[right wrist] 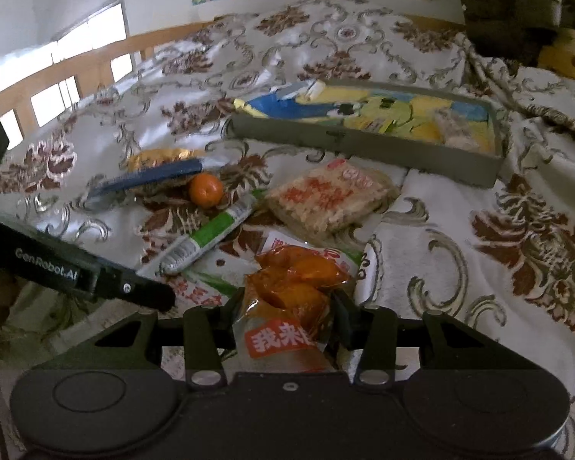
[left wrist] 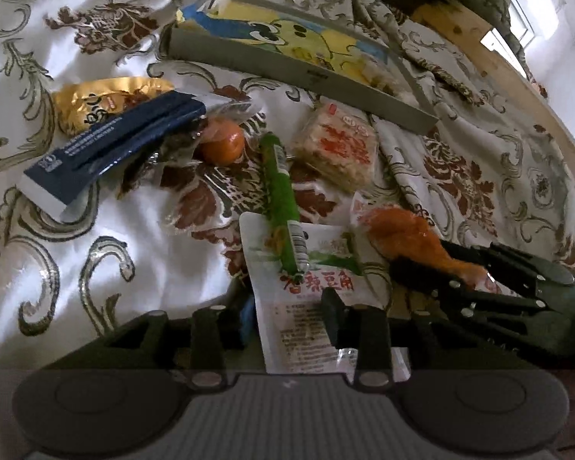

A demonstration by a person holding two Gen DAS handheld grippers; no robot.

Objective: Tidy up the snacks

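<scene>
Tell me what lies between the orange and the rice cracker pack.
The green sausage stick lies between the orange and the rice cracker pack; both wrist views show it.

Surface: bed covered by floral cloth point(left wrist: 96, 230)
Tray: grey tray point(right wrist: 364, 145) is set on cloth
Loose snacks: blue packet point(left wrist: 111, 145), orange ball point(right wrist: 206, 189), green stick point(left wrist: 280, 191), rice cake pack point(right wrist: 333, 195) are laid nearby
</scene>
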